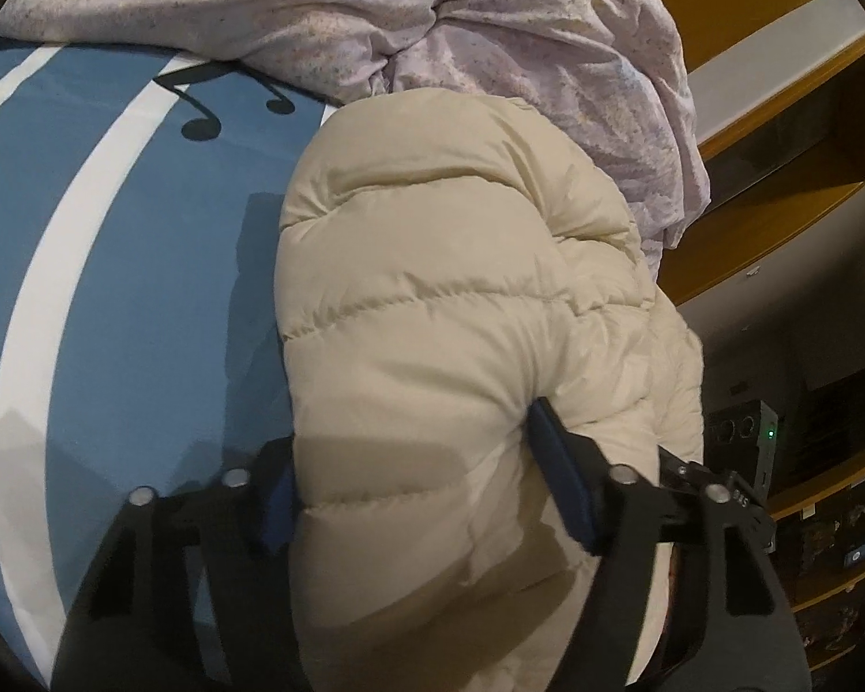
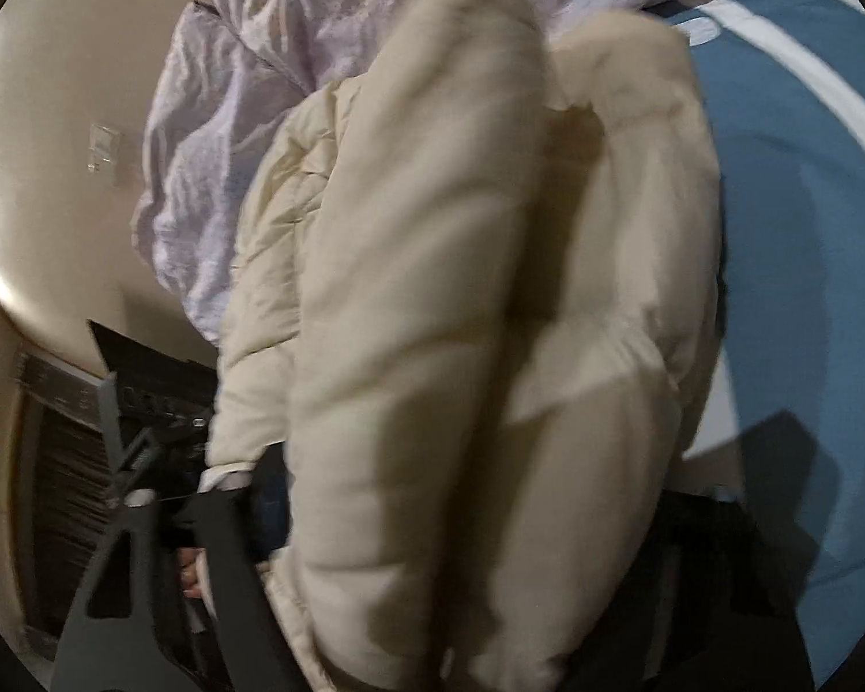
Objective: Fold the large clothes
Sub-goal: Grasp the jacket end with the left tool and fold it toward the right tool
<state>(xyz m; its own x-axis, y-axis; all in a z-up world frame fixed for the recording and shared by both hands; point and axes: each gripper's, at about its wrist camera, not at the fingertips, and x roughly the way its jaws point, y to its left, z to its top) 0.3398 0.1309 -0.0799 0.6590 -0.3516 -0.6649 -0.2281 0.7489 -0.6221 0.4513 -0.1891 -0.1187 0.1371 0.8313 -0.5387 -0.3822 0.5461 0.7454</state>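
A cream quilted puffer jacket [image 1: 450,311] lies bunched on the blue bed cover [image 1: 144,265], reaching toward the far side. My left gripper [image 1: 415,478] is shut on a thick fold of the jacket; its blue pads press in from both sides. In the right wrist view the same jacket [image 2: 467,317] fills the middle, blurred. My right gripper [image 2: 455,525] has the jacket bulging between its fingers; the left finger [image 2: 225,525] shows, and the right finger is hidden by fabric.
A crumpled lilac duvet [image 1: 328,17] lies at the far side of the bed. The blue cover has white stripes and black music notes [image 1: 202,121]. Wooden shelves [image 1: 778,132] and a black device [image 1: 744,432] stand past the bed's right edge.
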